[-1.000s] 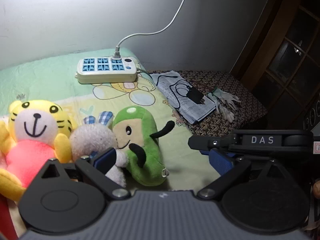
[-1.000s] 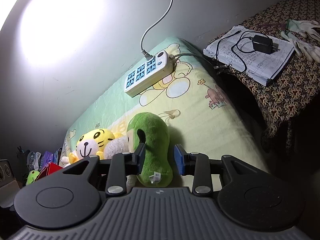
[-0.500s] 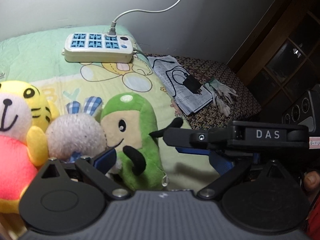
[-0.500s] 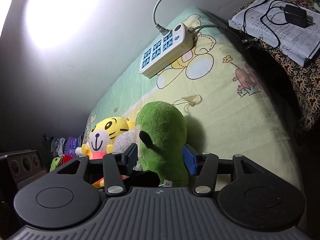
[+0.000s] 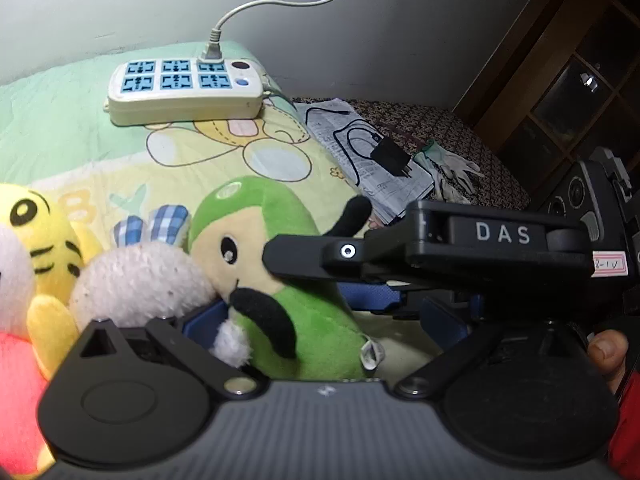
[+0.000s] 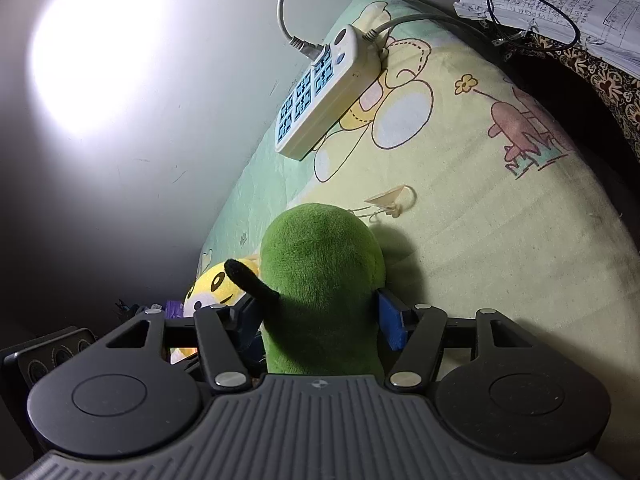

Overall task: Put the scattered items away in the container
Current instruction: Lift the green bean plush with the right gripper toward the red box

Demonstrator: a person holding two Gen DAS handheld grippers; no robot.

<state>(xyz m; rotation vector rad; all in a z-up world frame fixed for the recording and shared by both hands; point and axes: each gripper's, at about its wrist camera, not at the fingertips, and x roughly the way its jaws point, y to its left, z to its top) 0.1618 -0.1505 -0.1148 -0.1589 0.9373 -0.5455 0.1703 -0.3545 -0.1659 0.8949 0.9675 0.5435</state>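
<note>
Black left gripper (image 5: 320, 320), blue pads; right gripper (image 6: 320, 320) marked "DAS"; red sleeve (image 5: 628, 432)

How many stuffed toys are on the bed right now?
3. The green plush sits between the right claw fingers; the white fluffy one leans against its left; the yellow tiger is furthest left, partly cut off. More may be hidden behind the claws.

A power strip (image 5: 185, 92) (plugged in) lies on the bedsheet (image 6: 500, 240).
</note>
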